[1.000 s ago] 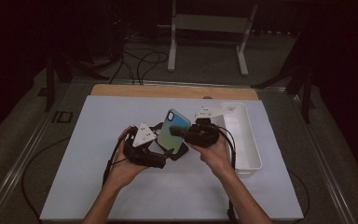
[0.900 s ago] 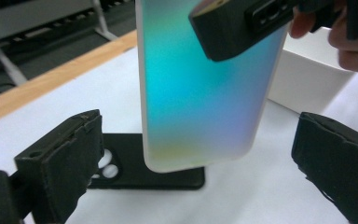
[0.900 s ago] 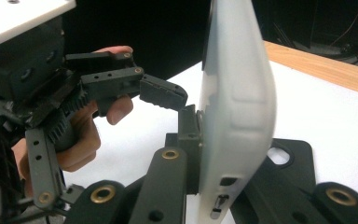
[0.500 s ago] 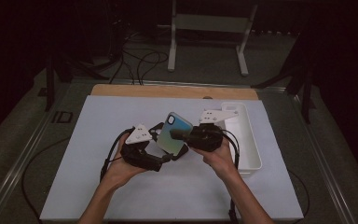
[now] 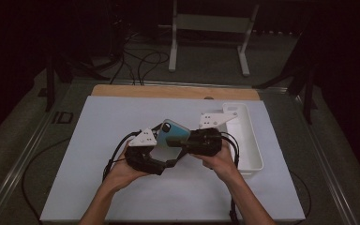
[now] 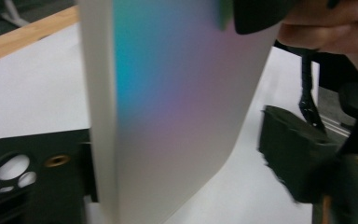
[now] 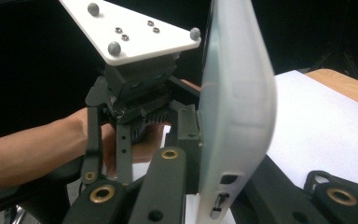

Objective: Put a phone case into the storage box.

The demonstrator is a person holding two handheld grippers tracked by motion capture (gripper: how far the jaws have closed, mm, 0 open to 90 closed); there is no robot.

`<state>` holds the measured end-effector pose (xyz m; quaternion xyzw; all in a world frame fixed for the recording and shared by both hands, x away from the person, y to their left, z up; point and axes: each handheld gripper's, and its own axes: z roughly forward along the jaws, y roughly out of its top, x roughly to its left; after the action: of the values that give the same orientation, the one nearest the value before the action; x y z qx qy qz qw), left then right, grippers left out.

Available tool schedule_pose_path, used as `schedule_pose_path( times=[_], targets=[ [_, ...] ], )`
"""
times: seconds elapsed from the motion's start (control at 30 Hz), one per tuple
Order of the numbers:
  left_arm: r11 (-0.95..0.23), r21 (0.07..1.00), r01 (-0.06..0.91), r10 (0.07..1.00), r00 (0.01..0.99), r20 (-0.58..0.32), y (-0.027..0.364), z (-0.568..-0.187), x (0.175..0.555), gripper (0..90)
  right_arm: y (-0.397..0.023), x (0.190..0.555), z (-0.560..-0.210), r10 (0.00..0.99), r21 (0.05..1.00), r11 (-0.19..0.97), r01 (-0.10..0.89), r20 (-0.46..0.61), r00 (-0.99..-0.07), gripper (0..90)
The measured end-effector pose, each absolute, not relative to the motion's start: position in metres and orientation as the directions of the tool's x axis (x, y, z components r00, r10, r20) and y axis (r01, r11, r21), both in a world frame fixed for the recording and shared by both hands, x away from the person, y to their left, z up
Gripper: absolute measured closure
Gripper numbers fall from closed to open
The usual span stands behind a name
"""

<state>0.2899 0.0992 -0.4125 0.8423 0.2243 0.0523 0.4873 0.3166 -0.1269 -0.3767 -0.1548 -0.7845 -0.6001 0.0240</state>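
Left gripper (image 5: 161, 157): black, two-jawed, topped by a grey three-cornered plate, held in the person's left hand (image 5: 122, 169) low over the middle of the white foam-covered worktop (image 5: 93, 140). Its jaws have just been closing and now stand either side of the phone case. In the left gripper view one jaw lies just left of the case and the other stands off to the right with bare worktop between it and the case, so the jaws are not clamped on it.

Phone case (image 5: 172, 133): a thin, rounded-corner plastic shell with a teal-to-violet shimmer and a dark camera cut-out near its upper corner. In the high view it sits between the two grippers, lifted clear of the worktop and tilted up and away from the person. In the left gripper view (image 6: 177, 107) its broad face stands nearly upright between that gripper's jaws. In the right gripper view (image 7: 235, 107) it is seen edge-on, pale and frosted, with port openings at its lower end.

Right gripper (image 5: 185, 143): same build, held in the right hand (image 5: 220, 159), pointing left toward the other gripper. Its jaws are clamped on the case's edge.

White rectangular plastic tray (image 5: 251, 145): rests on the worktop just right of the right hand.
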Motion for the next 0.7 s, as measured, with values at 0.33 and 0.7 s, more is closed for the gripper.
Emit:
schedule_pose_path(
  times=[0.33, 0.7],
  targets=[
    [-0.414, 0.849, 0.327, 0.390, 0.907, -0.159, 0.1068, -0.4146, 0.2904, 68.8, -0.1315, 0.3202, -0.3768, 0.237, 0.933, 0.254, 0.253, 0.194, -0.952, 71.3],
    [-0.366, 0.870, 0.332, 0.400, 0.900, -0.175, 0.1077, -0.4177, 0.2917, 85.8, -0.1266, 0.3185, -0.3796, 0.320, 0.930, 0.290, 0.226, 0.128, -0.939, 40.1]
  ],
)
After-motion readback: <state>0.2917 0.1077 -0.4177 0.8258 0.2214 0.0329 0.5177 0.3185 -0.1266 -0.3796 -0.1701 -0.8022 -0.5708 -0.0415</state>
